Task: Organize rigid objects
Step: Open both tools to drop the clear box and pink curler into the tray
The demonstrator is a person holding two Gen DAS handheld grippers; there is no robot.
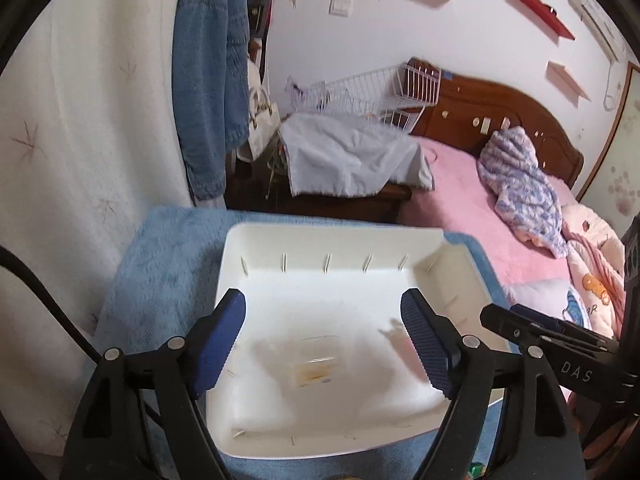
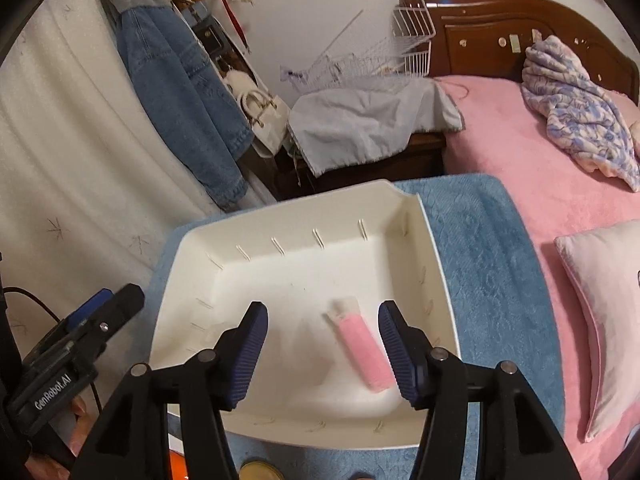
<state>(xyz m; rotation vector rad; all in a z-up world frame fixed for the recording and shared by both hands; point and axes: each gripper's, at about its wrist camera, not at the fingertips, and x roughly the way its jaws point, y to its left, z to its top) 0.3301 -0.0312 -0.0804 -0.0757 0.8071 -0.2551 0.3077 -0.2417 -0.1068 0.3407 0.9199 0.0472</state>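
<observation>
Jaws standing apart on both grippers, nothing pressing between the blue ribbed pads. Left gripper (image 1: 323, 334) is hovering over the white square plastic tray (image 1: 332, 240); beneath it a small clear box-like item (image 1: 316, 364) is lying on the tray floor, too blurred to identify. Right gripper (image 2: 323, 354) is hanging over the same tray (image 2: 288, 216); a pink tube with a pale translucent cap (image 2: 362, 350) is lying on the tray floor just beside the right-hand pad, apparently not touching it. In the left view that tube is showing only as a pink smear behind the right-hand pad.

Tray is sitting on a blue textured towel (image 2: 480, 240) covering the surface. A round gold object (image 2: 259, 471) is being cut off at the right view's bottom edge. Beyond: pink-covered bed (image 1: 472, 200), dark wooden headboard (image 2: 500, 28), hanging denim jacket (image 1: 208, 72), white wire basket (image 1: 416, 80).
</observation>
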